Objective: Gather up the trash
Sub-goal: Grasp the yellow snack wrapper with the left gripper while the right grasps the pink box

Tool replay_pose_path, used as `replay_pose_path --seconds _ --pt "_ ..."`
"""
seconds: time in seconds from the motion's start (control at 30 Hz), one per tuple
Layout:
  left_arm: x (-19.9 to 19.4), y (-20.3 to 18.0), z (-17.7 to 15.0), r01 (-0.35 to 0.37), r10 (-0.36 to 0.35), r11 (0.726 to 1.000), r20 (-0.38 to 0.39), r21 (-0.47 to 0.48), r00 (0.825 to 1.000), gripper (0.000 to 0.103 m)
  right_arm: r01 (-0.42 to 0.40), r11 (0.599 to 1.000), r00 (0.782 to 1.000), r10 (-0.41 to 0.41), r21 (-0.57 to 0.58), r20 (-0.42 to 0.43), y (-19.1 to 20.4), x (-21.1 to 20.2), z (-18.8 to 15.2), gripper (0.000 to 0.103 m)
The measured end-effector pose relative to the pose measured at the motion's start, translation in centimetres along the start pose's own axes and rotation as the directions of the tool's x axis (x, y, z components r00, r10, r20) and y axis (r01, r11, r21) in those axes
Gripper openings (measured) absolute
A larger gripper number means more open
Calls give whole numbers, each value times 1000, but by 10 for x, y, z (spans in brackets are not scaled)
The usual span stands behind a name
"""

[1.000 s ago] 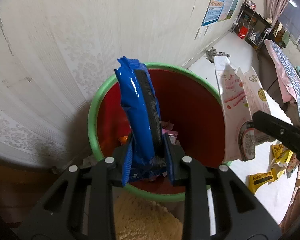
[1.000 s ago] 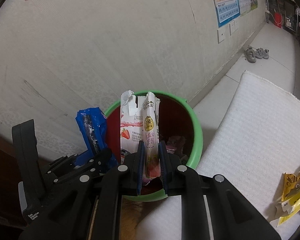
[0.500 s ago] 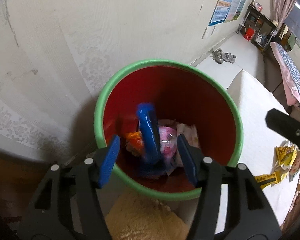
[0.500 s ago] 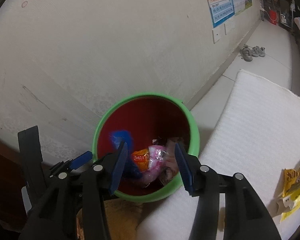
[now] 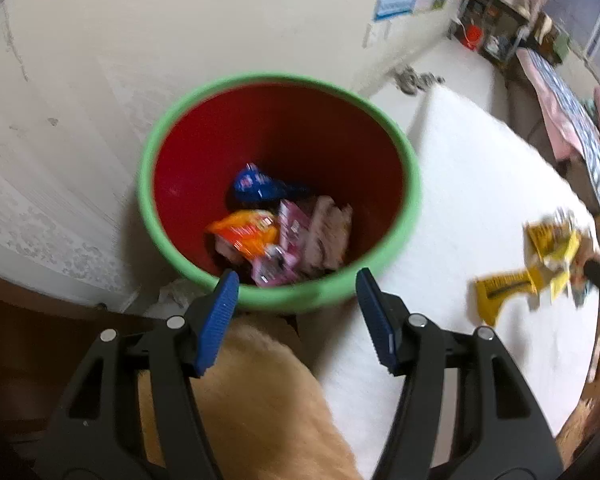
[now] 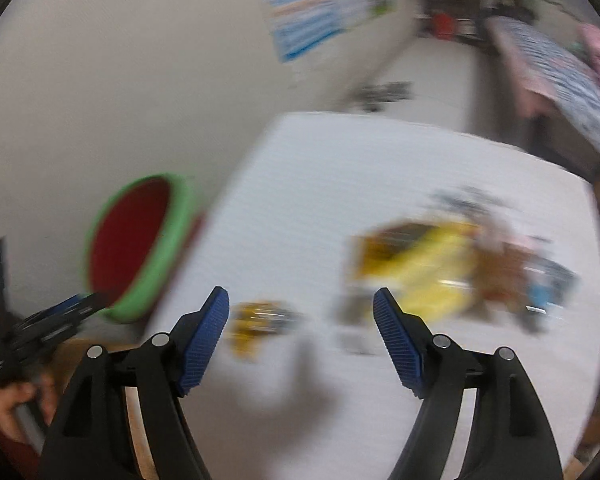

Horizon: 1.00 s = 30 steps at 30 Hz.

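Note:
A red bin with a green rim [image 5: 411, 184] stands by the wall. In it lie a blue wrapper [image 5: 256, 186], an orange wrapper [image 5: 246, 232] and pink-white packets [image 5: 320, 232]. My left gripper [image 5: 296, 300] is open and empty just above the bin's near rim. My right gripper [image 6: 302, 312] is open and empty over the white mat [image 6: 300, 200], with the bin [image 6: 156, 280] at its left. Blurred yellow wrappers [image 6: 428, 276] and a small yellow wrapper [image 6: 260, 320] lie on the mat ahead. They also show in the left wrist view [image 5: 540, 256].
The pale wall [image 5: 140, 40] is right behind the bin. A beige fluffy rug [image 5: 260, 392] lies below the left gripper. Shoes [image 5: 412, 78] lie on the floor by the wall. A bed [image 6: 560, 80] and shelves stand at the far right.
Both grippers opened and dropped the blue wrapper and the pink-white packets into the bin. The right gripper has swung right, toward the wrappers on the mat. The left gripper has pulled back.

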<state>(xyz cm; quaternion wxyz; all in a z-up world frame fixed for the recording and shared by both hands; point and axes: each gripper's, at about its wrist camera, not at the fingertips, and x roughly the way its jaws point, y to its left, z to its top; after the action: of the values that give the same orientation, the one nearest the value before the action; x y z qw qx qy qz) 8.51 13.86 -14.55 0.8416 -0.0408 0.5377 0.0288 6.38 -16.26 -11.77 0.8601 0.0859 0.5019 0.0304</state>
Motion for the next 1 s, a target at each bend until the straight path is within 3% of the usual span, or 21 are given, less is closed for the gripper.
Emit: replay_pose_path --seconds 0.13,0.27,0.3,0.37,0.4,0.43,0.63,0.93,0.97,1.0 --pt "-1 -28 -13 19 -18 999 -27 50 999 58 127 989 991 -130 78 33 -60 -8 3 72" --pt "-7 -62 -22 47 -44 992 -26 116 999 58 194 979 981 -195 66 7 -91 9 11 72" --pt "-10 -70 -24 54 -51 990 -25 130 998 58 194 979 981 -195 53 -3 -96 17 13 70" --pt "-14 -86 -27 69 -67 984 -19 165 998 58 188 982 982 -188 35 -14 -102 26 12 49" --pt "-17 -93 -29 72 -70 980 -13 185 997 58 182 983 983 -181 28 -34 -105 31 11 31" --pt "-17 -98 -30 68 -68 977 -9 200 998 58 170 985 984 -168 34 -62 -110 34 9 25" --pt "-6 -132 -33 65 -72 940 8 335 997 58 66 994 998 -65 91 -6 -116 -4 -10 23" --pt "48 -171 -22 122 -97 901 -79 417 992 57 -127 963 992 128 240 14 -103 -56 -60 24" --pt "54 -175 -23 125 -92 895 -98 427 991 55 -135 959 991 137 249 12 -103 -58 -63 24" --pt "61 -179 -24 137 -90 893 -127 429 988 43 -144 955 989 146 258 11 -102 -60 -66 24"
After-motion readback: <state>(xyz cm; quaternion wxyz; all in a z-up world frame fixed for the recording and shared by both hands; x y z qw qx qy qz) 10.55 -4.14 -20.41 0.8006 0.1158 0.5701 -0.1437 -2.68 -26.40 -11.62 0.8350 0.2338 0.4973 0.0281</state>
